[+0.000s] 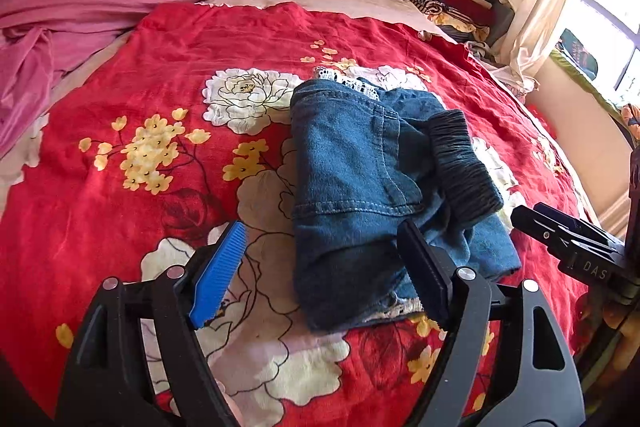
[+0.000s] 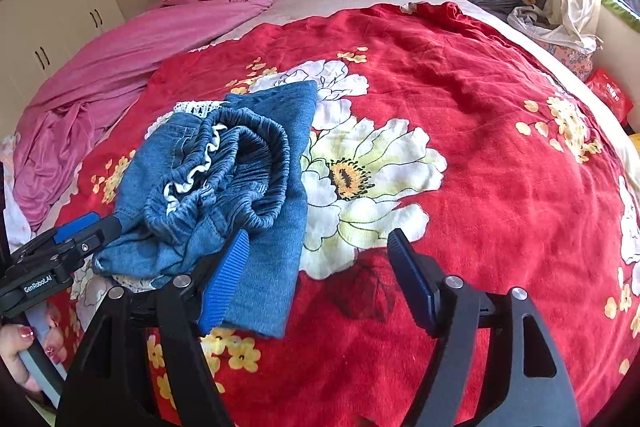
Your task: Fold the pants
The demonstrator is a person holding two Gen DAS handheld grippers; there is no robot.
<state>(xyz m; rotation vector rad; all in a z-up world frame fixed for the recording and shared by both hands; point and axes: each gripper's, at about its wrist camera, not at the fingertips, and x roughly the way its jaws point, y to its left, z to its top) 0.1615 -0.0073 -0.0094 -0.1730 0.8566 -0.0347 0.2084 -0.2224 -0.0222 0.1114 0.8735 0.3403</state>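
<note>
We are holding both sets of jaws spread wide and empty, the left gripper (image 1: 324, 267) and the right gripper (image 2: 320, 279) standing apart at the near edge of the folded pants (image 1: 376, 183), which are lying on the red flowered blanket (image 1: 160, 75) in the middle of the bed. The elastic waistband (image 2: 240, 167) is bunching up on top, so we are judging that the bundle needs pressing flat and squaring at its edges without dragging the layers loose.

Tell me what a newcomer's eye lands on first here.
A folded bundle of blue denim pants with a gathered elastic waistband lies mid-bed on a bright red blanket printed with white and yellow flowers. The left gripper and the right gripper hang open just before it, gripping nothing.
</note>
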